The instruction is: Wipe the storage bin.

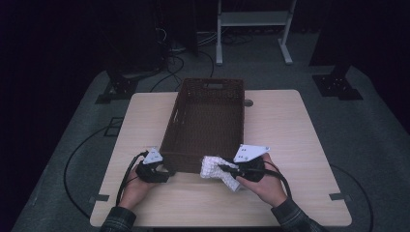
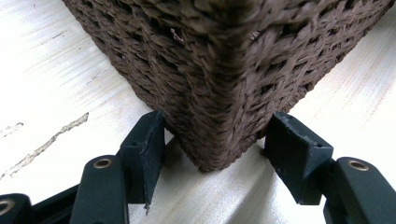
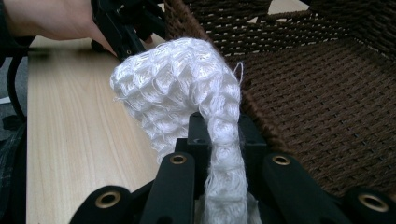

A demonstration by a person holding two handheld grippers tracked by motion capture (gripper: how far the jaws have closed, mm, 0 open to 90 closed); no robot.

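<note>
A brown woven basket [image 1: 207, 126] stands in the middle of the table, open at the top. My left gripper [image 1: 162, 170] is at its near left corner. In the left gripper view the two pads [image 2: 144, 149] straddle that corner of the basket [image 2: 219, 84] and touch its walls on both sides. My right gripper [image 1: 227, 169] is shut on a white knitted cloth [image 1: 212, 168] just in front of the basket's near wall. In the right gripper view the cloth [image 3: 177, 88] bulges up out of the jaws, close to the basket's rim, with the basket's floor [image 3: 327, 102] beyond it.
The light wooden table [image 1: 290, 145] has bare room left and right of the basket. Behind the table are a white metal stand [image 1: 251, 29], cables on the grey floor [image 1: 183, 58] and dark equipment bases [image 1: 338, 87]. The other hand [image 3: 56, 18] is at the top left of the right gripper view.
</note>
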